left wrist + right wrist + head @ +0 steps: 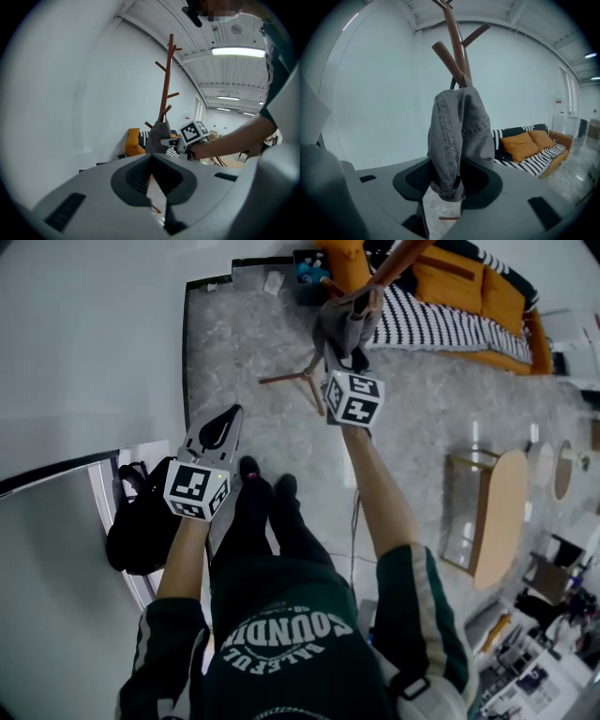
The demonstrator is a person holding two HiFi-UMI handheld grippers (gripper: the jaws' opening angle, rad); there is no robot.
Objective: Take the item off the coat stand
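A grey denim garment (457,136) hangs from a peg of the brown wooden coat stand (454,37). My right gripper (445,187) is raised to it, and the garment's lower end hangs between its wide-set jaws, filling most of the gap. From the head view, the right gripper (343,341) sits at the garment (345,320), above the stand's legs (300,376). My left gripper (232,416) is held lower and to the left, well short of the stand, tips together and nothing in it. The left gripper view shows the coat stand (166,79), garment (157,138) and right gripper (168,141) ahead.
An orange sofa (459,282) with a black-and-white striped blanket (441,324) stands behind the stand. A black bag (141,526) lies by the white wall at the left. A wooden table (492,517) is at the right. The person's feet (262,488) stand on the speckled floor.
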